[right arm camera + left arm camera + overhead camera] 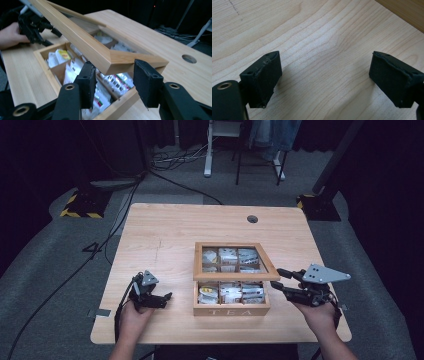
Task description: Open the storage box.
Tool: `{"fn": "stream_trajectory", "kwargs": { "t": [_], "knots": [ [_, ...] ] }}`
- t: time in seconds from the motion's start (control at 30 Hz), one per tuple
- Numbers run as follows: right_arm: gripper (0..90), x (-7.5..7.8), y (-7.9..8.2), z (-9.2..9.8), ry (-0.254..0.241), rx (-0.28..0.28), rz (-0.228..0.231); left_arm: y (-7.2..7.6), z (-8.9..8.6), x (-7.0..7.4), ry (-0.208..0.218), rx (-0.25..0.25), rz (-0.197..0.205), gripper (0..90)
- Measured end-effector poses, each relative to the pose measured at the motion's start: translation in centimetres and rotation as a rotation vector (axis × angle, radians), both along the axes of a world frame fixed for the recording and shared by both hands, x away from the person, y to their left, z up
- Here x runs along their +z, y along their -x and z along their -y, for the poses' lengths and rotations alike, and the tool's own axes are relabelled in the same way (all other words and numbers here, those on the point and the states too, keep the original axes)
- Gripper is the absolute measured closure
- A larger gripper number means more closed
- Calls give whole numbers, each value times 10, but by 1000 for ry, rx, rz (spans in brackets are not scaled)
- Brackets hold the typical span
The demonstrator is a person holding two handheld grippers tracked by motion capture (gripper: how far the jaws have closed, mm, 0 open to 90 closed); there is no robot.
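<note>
Standing near the front middle of the table (165, 225), a wooden tea box (231, 309) marked "TEA" on its front wall was seen with its lid (235, 261) raised and tilted back. The lid was a wooden frame around a clear pane, through which packets could be made out. Inside the box, wooden dividers formed compartments, and these were filled with tea bags (231, 292) in white wrappers, some printed with yellow, red or green.

At the box's right side, the right gripper (283, 281) was held in the person's right hand (317, 314), its jaws spread apart on either side of the lid's near corner. In the right gripper view the corner was seen between the two black pads (147, 82), though contact could not be judged.

To the left of the box, the left gripper (163, 299) was held in the left hand (131, 316), low over bare wood. Its jaws were set wide apart with nothing between them.

Beyond the table, cables (175, 157) were seen on the grey floor.
</note>
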State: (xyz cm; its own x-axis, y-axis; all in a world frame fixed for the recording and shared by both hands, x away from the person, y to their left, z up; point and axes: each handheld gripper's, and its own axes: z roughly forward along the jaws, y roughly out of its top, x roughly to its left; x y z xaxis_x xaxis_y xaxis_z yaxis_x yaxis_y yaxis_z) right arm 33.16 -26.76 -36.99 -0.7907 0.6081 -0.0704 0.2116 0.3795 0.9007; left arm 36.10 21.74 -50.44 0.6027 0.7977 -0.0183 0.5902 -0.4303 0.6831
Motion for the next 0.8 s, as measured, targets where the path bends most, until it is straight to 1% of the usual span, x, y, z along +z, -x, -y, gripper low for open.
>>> {"fn": "stream_trajectory", "kwargs": {
  "t": [0.03,0.13,0.17,0.23,0.3,0.37,0.4,0.57,0.6,0.7,0.8],
  "knots": [
    [539,6,-4,0,-13,-1,5,0,0,0,3,2,-1,116],
    [540,12,-10,-1,-17,-3,3,0,0,0,3,1,-1,117],
    [540,12,-10,-1,-17,-3,3,0,0,0,3,1,-1,116],
    [540,17,-16,-2,-21,-9,12,0,0,0,3,1,-1,117],
    [542,21,-20,-2,-38,-14,12,0,0,0,3,1,-1,117],
    [543,22,-22,-1,-45,-17,11,0,0,0,3,1,-1,116],
    [544,25,-25,-1,-59,-20,9,0,0,0,4,3,-3,117],
    [549,31,-32,-1,-89,-34,19,0,0,0,5,3,-1,117],
    [550,32,-34,-2,-97,-36,22,0,0,0,0,-1,1,116],
    [550,34,-39,-2,-130,-45,14,0,0,0,5,2,-2,117],
    [552,38,-43,-2,-141,-50,14,0,0,0,4,1,-2,117]
  ]
}}
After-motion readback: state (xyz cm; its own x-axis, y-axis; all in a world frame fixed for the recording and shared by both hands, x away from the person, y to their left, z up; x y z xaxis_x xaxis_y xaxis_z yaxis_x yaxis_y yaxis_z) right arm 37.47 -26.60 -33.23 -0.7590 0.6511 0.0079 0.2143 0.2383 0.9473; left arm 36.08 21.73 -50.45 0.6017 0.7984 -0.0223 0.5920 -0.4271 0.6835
